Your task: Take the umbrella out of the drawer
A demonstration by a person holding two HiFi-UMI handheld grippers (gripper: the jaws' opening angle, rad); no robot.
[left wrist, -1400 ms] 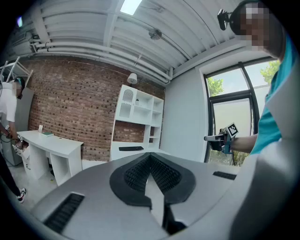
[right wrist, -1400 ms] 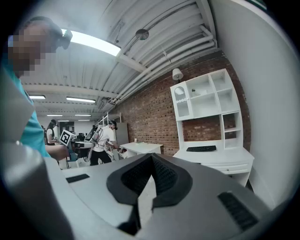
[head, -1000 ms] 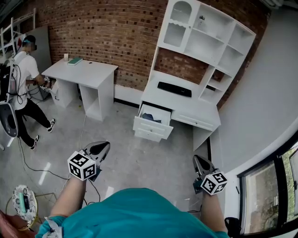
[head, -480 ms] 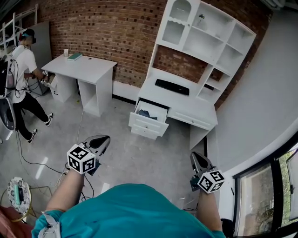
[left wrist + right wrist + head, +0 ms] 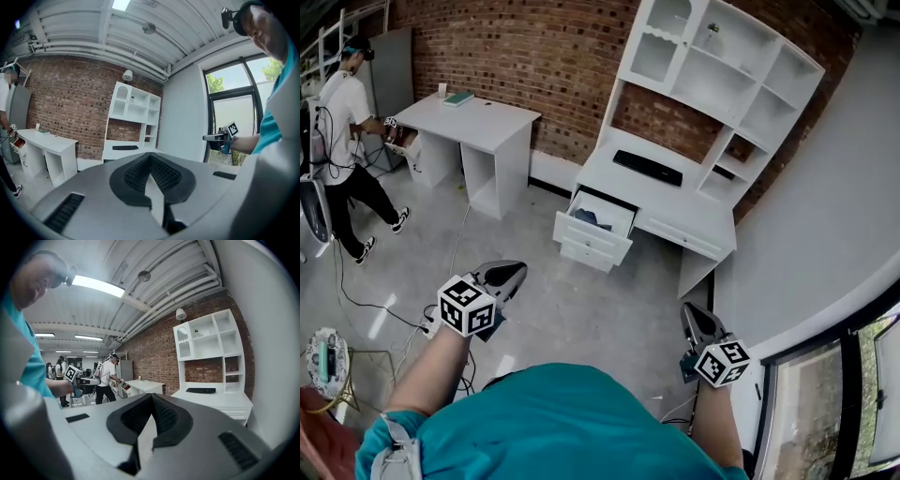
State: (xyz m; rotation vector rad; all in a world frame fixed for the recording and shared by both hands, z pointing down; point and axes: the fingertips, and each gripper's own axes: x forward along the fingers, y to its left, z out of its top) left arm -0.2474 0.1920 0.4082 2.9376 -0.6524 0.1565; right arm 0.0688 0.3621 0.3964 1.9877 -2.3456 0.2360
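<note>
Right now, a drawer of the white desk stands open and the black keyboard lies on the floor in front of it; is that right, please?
Not quite. The drawer is open, but the black keyboard lies on top of the white desk, not on the floor. The head view shows it.

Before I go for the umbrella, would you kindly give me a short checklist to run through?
1. Drawer open: ok; the drawer of the white desk stands pulled out.
2. Umbrella in sight: cannot tell; a dark thing lies in the drawer, too small to identify.
3. Grippers empty: ok; the left gripper and right gripper hold nothing.
4. Jaws ready to grasp: not ok; both pairs are shut.
5. Drawer within reach: not ok; both grippers are well short of it, with floor between.
6. Bystander away: ok; the other person stands at the far table.
</note>
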